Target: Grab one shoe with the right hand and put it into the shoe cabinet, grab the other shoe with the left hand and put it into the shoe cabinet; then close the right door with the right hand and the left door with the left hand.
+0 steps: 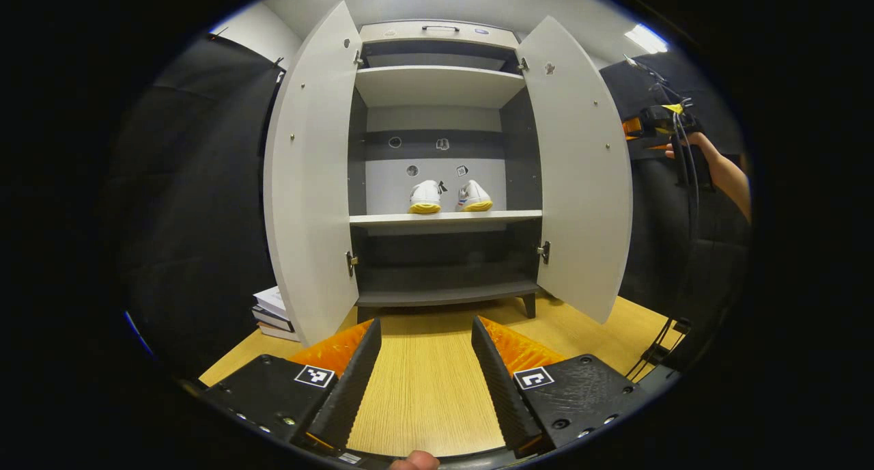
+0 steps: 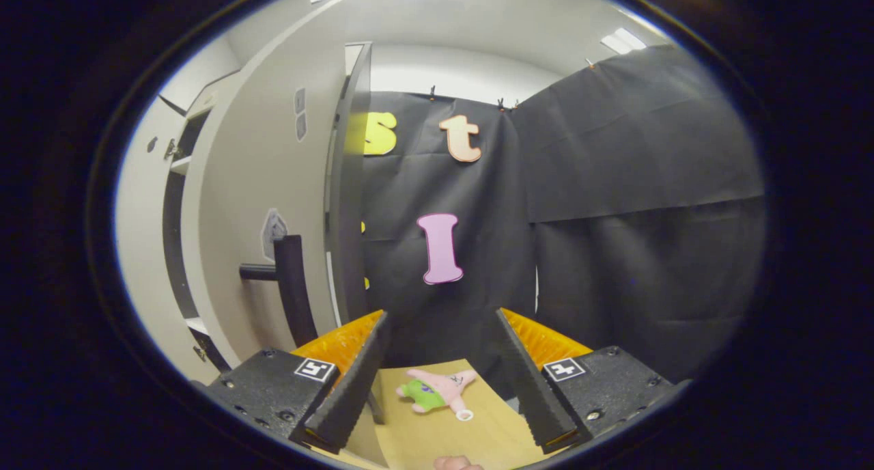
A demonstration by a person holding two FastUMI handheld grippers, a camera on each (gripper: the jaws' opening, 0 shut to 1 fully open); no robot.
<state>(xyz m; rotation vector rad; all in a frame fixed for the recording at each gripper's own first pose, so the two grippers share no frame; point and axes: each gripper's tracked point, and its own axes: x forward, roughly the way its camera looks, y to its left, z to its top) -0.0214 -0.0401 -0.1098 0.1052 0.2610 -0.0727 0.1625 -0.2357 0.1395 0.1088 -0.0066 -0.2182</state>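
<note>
Two white shoes with yellow soles, one (image 1: 425,197) beside the other (image 1: 473,197), stand heels outward on the middle shelf (image 1: 444,218) of the grey shoe cabinet. Both doors hang open: the left door (image 1: 308,183) and the right door (image 1: 580,176). My left gripper (image 1: 425,333) is open, low in front of the cabinet, holding nothing. In the left gripper view the right gripper (image 1: 655,125) shows far right in a hand, beyond the right door. In the right gripper view my right gripper (image 2: 440,326) is open and empty, just right of the right door's outer face (image 2: 273,203) and its dark bar handle (image 2: 290,285).
The cabinet stands on a wooden floor (image 1: 423,388). A stack of books (image 1: 273,313) lies on the floor behind the left door. A pink and green starfish toy (image 2: 440,390) lies on the floor under the right gripper. Black cloth walls surround the booth; cables (image 1: 659,350) trail at the right.
</note>
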